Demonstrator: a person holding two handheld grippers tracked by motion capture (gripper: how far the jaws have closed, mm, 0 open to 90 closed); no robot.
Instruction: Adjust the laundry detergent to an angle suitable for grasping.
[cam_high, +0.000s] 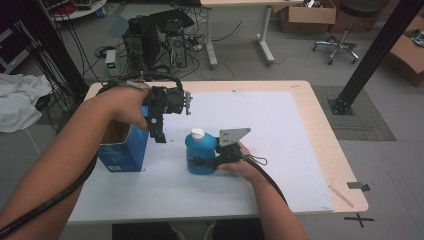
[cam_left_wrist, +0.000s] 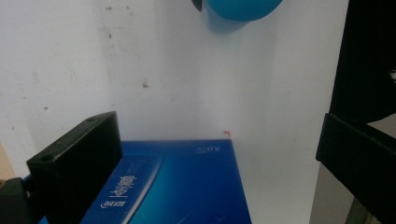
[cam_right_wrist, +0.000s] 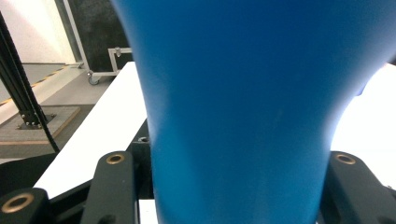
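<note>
The right gripper (cam_high: 206, 161) is clamped round the lower body of the blue bottle (cam_high: 200, 155), which stands upright on the worktop (cam_high: 280, 150) roughly midway along, nearer the front edge; the grip sits low, so I judge a quick lift could let the white-capped top swing and the smooth wall slide between the pads. The left gripper (cam_high: 159, 131) hangs released, jaws well apart, above the near wall of the open blue box (cam_high: 120, 150) by the left edge; if the bottle is carried there, its base could catch the box rim and tip the light carton, since nothing pins the carton down. In the right gripper view the bottle blocks the pads, so actual contact is hard to confirm; the box interior is largely hidden behind the forearm; the bottle's fill level cannot be told.
</note>
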